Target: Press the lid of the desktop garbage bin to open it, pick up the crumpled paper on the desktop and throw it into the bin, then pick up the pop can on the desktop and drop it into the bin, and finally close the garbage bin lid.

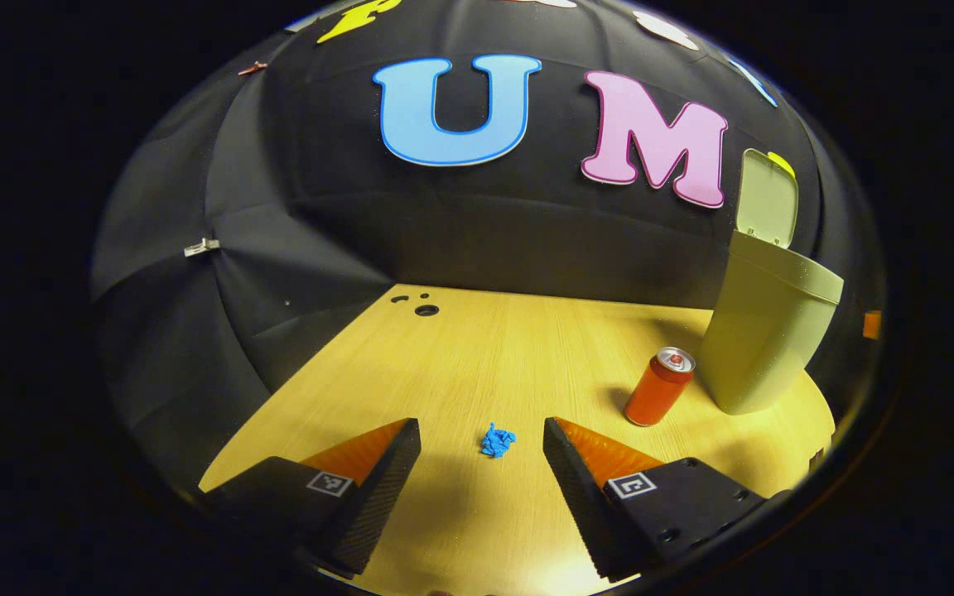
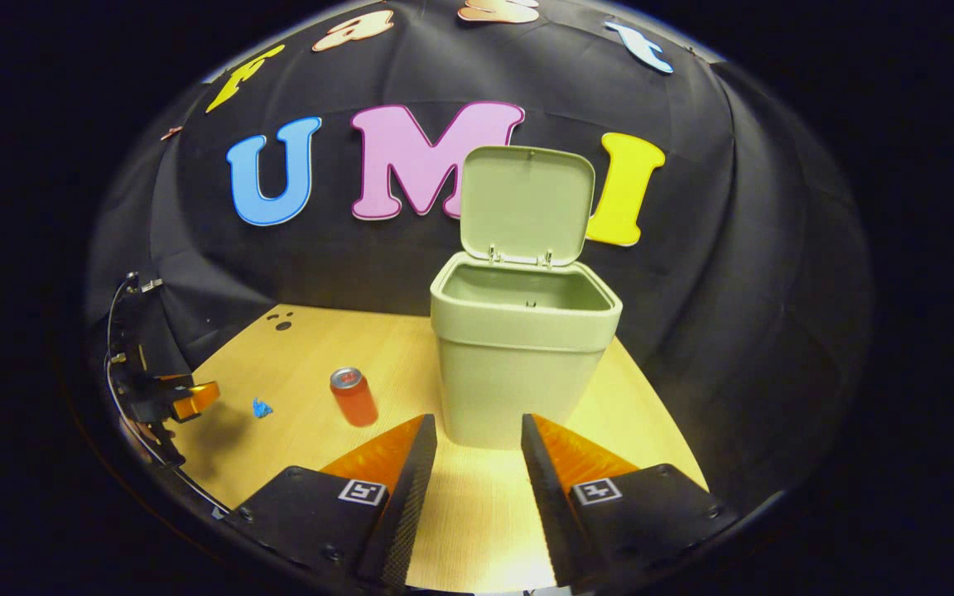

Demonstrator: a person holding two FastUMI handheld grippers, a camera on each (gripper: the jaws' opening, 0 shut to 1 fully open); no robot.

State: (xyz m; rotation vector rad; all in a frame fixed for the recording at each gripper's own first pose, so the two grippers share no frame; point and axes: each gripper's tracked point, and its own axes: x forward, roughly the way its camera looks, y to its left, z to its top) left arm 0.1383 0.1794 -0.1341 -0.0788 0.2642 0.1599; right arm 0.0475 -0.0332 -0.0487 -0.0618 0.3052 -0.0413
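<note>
In the left gripper view, the left gripper [image 1: 482, 430] hangs low over the wooden worktop [image 1: 477, 348] with its fingers spread wide and nothing between them. The crumpled paper [image 1: 497, 440], a small blue wad, lies on the worktop just ahead of the fingertips, about in line with the gap and touching neither finger. Off to the right stands the pop can [image 1: 658, 386], orange-red with a silver top, upright but looking tilted through the lens. Just beyond it is the garbage bin [image 1: 767, 339], pale green, with its lid [image 1: 767, 197] swung up and standing open against the black cloth wall. A few small holes [image 1: 425, 310] show in the far end of the worktop.

In the right gripper view, the right gripper [image 2: 477, 430] points straight at the garbage bin [image 2: 522, 364], fingers apart and holding nothing. The lid [image 2: 527, 203] stands upright on its rear hinges and the bin's mouth is open. The pop can [image 2: 354, 396] stands to the left of the bin, apart from it. Farther left the crumpled paper [image 2: 262, 407] lies on the worktop [image 2: 477, 497], with the left gripper [image 2: 195, 399] close beside it at the worktop's edge.
</note>
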